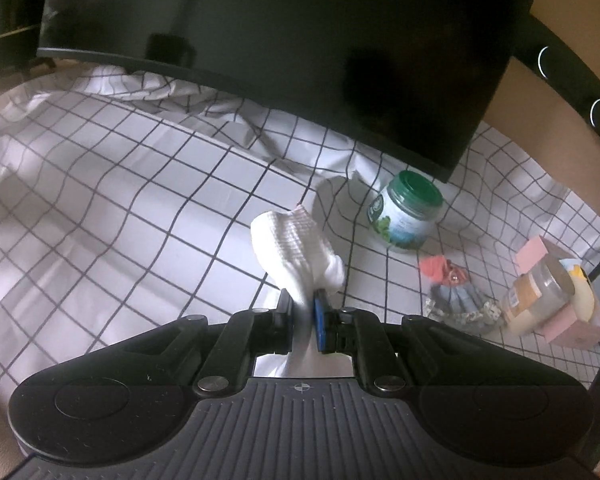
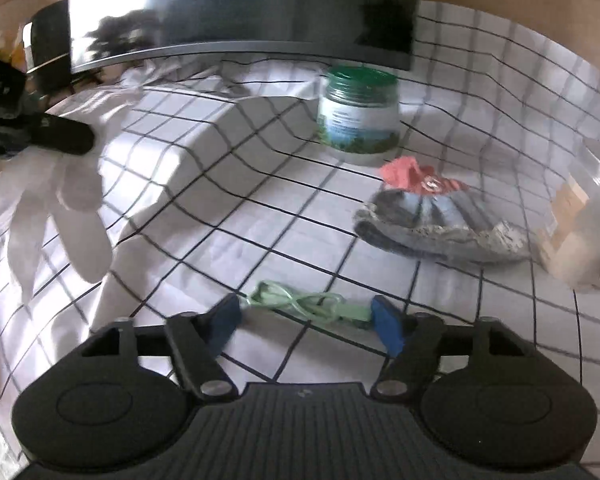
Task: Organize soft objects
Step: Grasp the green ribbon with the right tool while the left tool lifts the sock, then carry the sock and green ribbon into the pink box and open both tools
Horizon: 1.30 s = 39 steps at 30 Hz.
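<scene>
My left gripper is shut on a white ribbed sock, which it holds above the checked cloth. The right wrist view has that gripper at the far left with the sock dangling from it. A pale green looped cord lies on the cloth between the blue pads of my right gripper. Its jaws stand apart, with the pads close to the cord's two ends. A grey-blue and red fabric piece with a lace edge lies to the right, and the left wrist view has the fabric too.
A white grid-patterned cloth covers the table and rises over a box-shaped bump. A dark monitor stands at the back. A green-lidded jar sits below it. At the right are a plastic jar and a pink box.
</scene>
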Tool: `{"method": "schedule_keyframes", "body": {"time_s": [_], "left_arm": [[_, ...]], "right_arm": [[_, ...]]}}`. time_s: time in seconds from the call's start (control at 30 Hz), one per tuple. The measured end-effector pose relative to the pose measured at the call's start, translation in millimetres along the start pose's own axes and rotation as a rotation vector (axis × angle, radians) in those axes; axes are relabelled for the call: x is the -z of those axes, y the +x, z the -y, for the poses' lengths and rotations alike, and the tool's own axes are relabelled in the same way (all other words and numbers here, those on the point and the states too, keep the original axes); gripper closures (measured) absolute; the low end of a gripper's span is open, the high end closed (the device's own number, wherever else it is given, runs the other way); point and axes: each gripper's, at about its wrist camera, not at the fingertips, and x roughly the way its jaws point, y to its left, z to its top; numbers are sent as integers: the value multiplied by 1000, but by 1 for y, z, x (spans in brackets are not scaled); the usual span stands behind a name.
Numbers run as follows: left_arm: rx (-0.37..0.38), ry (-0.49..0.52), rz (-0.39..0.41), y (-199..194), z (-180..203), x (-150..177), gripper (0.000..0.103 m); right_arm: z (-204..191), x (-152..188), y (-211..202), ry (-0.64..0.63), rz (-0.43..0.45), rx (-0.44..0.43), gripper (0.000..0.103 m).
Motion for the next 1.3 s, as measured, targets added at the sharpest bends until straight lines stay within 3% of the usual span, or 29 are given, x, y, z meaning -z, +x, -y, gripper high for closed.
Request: {"method": "schedule_keyframes", "body": {"time_s": [0.07,0.17,0.2,0.3,0.4,0.53,0.87,0.93,1.0,1.13,1.3], "left_arm": [[8,-2,-3,1,0,0,90],[27,3,-3,5,5,-1,90],[36,9,-4,6,6,-2,90],[51,29,-6,12,12,-5,90],[56,30,-5,15,15,-7,90],[56,20,-17,16,17,-12,90],[47,96,-29,7,22,-14,90],[49,102,-39,10,22,-14,90],[54,101,-43,14,20,-14,90],[73,101,-44,22,21,-17,90],[84,104,-41,30,25,-26,90]], "right_arm": [[0,-2,-2,-41,1,-33,68],[-2,-6,-6,-117,15,-10,89],[1,-7,-6,-127,11,-14,91],[12,-13,-8,-151,-21,-92,91],[13,-21,-16,-187,9,-132,90],[5,-29,-8,-241,20,-155,65],[13,-33,27,-197,-29,-189,65],[10,-34,25,-216,-40,-192,69],[8,-33,21,-236,-57,-210,82],[7,-30,9,-276,-65,-194,83],[22,-47,-16,-274,-10,-142,83]]}}
